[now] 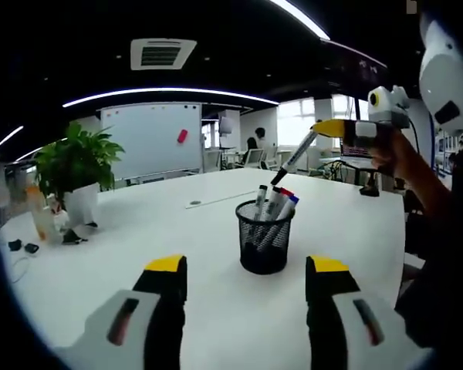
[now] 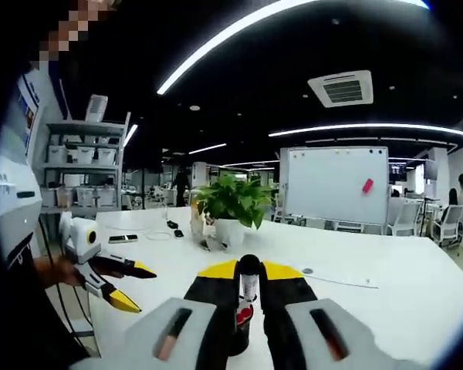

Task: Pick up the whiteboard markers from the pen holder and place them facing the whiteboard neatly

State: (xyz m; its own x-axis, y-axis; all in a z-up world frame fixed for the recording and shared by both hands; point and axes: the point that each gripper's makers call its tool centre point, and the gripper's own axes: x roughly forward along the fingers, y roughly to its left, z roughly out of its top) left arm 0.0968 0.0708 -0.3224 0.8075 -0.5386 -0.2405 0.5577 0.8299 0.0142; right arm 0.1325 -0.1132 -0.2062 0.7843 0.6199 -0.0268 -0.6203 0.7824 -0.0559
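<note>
While lifted: right tongs (image 2: 248, 287) clamp one marker (image 2: 248, 287)
Left tongs (image 1: 247, 276): wide apart, empty
Remaining: several markers in holder (image 1: 264, 247); none laid on table (image 1: 139, 231) facing whiteboard (image 1: 150, 140)

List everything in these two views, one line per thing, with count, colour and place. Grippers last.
pen holder: one, black mesh, on the white table, ahead of the left gripper's jaws.
markers in the holder: several, exact count unclear, white barrels with black, red and blue caps.
held marker: one, white with black cap, upright between the right gripper's jaws.
table: one, white.
potted plant: one, green in a white pot, on the table.
whiteboard: one, white, far side, a red item stuck on it.
left gripper: black and yellow, jaws apart, nothing between them.
right gripper: black and yellow, closed on the marker.
</note>
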